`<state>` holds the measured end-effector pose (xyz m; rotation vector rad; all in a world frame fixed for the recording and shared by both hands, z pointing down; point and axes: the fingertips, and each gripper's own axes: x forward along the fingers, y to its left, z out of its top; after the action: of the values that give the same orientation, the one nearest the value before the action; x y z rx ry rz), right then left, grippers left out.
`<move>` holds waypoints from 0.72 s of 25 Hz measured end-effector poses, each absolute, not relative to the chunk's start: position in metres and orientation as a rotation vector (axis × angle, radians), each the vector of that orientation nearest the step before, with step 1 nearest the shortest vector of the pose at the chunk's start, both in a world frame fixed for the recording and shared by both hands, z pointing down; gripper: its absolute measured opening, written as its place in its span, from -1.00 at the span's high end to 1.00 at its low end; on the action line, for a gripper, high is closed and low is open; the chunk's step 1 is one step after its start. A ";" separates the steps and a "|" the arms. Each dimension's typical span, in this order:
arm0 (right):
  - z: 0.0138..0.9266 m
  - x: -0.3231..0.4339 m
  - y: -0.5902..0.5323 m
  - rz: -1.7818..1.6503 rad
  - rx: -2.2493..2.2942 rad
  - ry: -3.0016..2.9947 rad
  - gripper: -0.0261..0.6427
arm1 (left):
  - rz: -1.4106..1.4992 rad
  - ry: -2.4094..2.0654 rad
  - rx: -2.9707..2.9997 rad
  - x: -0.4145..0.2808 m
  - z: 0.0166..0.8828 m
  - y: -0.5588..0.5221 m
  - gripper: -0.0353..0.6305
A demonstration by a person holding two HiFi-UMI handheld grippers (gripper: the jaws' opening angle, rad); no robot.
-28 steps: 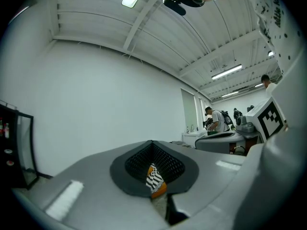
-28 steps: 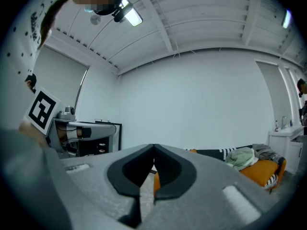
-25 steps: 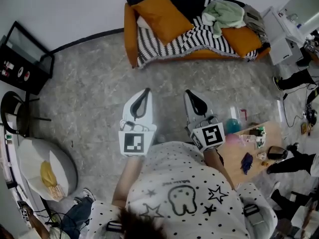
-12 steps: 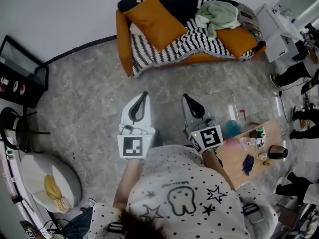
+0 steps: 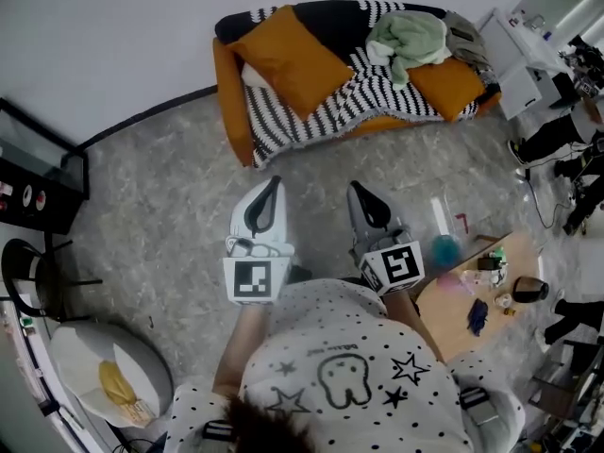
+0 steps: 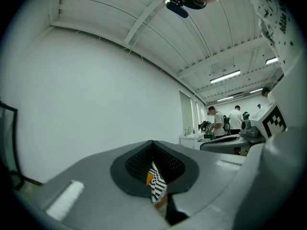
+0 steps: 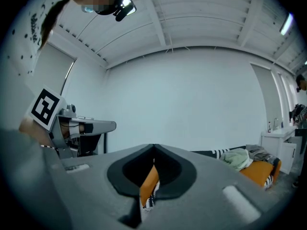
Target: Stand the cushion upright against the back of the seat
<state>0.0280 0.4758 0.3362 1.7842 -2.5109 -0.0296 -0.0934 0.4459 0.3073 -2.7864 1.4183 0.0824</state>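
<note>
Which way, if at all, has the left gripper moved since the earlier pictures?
Yes: the left gripper has moved forward, closer to the orange sofa.

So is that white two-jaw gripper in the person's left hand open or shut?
Shut: jaws of the left gripper meet, nothing gripped between them.

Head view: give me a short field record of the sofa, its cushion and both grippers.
sofa: orange, by the wall, under a striped throw
cushion: orange, on the sofa's picture-left end, untouched
green cloth: heaped further right on the sofa
left gripper: shut, empty, over the floor short of the sofa
right gripper: shut, empty, beside the left one
task: not yet begun
</note>
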 end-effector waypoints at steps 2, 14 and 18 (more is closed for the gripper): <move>0.340 0.028 0.469 -0.014 1.793 -2.506 0.94 | 0.077 1.422 -2.800 -0.094 0.313 0.436 0.91; 0.354 0.028 0.415 0.013 1.780 -2.475 0.94 | 0.033 1.478 -2.803 -0.105 0.331 0.389 0.91; 0.358 0.031 0.391 0.040 1.744 -2.494 0.94 | 0.004 1.520 -2.803 -0.101 0.334 0.369 0.91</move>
<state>0.0314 0.3908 0.3582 1.7436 -2.4938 0.0404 -0.1014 0.3694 0.3339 -2.8027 1.5199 0.0037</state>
